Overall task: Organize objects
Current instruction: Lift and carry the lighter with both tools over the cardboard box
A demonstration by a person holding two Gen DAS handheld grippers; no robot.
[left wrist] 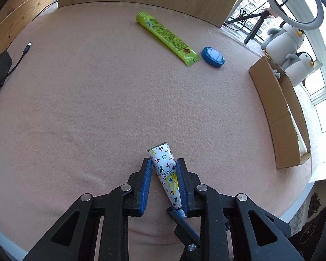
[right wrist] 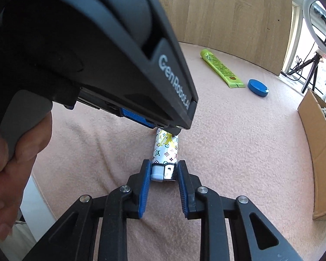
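I find the patterned tube (left wrist: 166, 174) lying on the pink cloth (left wrist: 87, 108) at the near edge of the table, with both grippers working on it from opposite ends. My reading is that it is being steadied at 2 points so it can be lifted or handed over without rolling; the cardboard box (left wrist: 278, 113) at the right edge looks the likely destination, though that is a judgement only. The left gripper (left wrist: 164, 184) straddles the tube body with its jaws narrowed; the right-side blue pad (left wrist: 181, 184) lies against the tube, while a thin gap shows at the other pad, so I cannot tell whether the grip is firm. The right gripper (right wrist: 164, 174) brackets the tube's ribbed white cap (right wrist: 157, 171), jaws narrow, one pad touching the cap and the other just beside a dark clip; I judge it as clamped on that end. A hand (right wrist: 15, 163) grips the left device's handle. The green tube (left wrist: 167, 37) and the blue round lid (left wrist: 213, 56) lie near each other at the far side, well apart from the grippers and not yet dealt with.
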